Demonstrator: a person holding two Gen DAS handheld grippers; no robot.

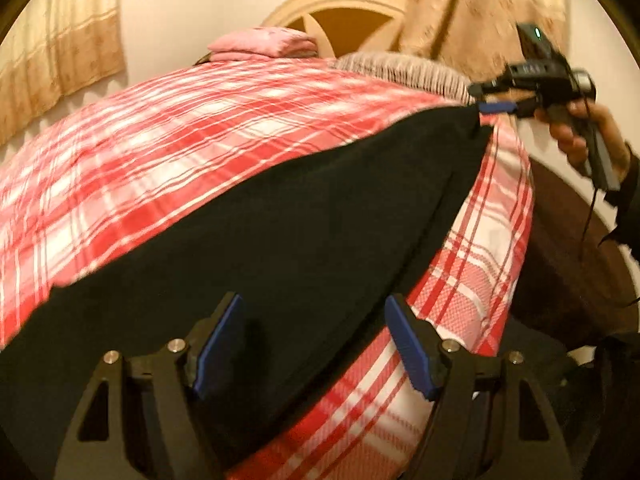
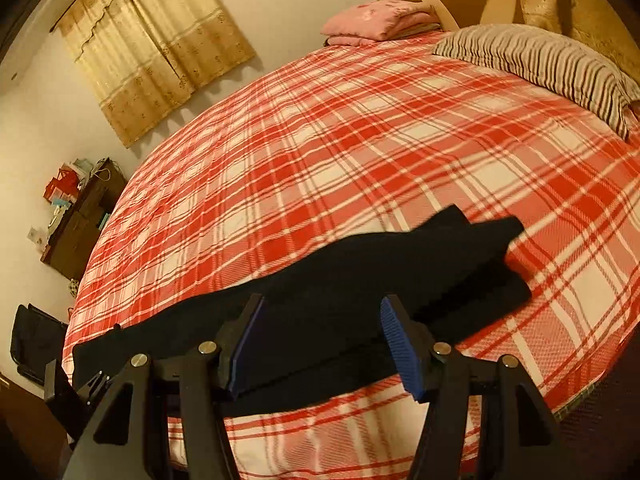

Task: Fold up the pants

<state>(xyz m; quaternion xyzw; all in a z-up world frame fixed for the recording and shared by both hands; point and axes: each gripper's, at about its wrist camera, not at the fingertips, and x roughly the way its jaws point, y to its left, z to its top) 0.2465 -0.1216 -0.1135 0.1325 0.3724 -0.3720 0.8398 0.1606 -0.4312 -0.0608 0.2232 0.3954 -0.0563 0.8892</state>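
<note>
Bedroom setting: a bed [image 2: 360,140] is covered by a red-and-white plaid sheet, with a striped pillow [image 2: 540,68] and a folded pink cloth [image 2: 376,20] seen near the headboard. Beige curtains [image 2: 156,44] are hung on the wall, and a dark cabinet [image 2: 84,224] is seen beside the bed.

Black pants [image 2: 360,280] are laid lengthwise on the sheet near the bed's edge. In the right wrist view the fabric is doubled over, with two leg ends lying one over the other at the far end. No detail is visible on the dark cloth.

Left gripper [image 1: 314,346]: fingers are spread apart over the pants, nothing clasped. Right gripper [image 2: 320,348]: fingers are likewise parted above the cloth, released. In the left view the right gripper is held by a hand [image 1: 580,132] at the pants' far corner.
</note>
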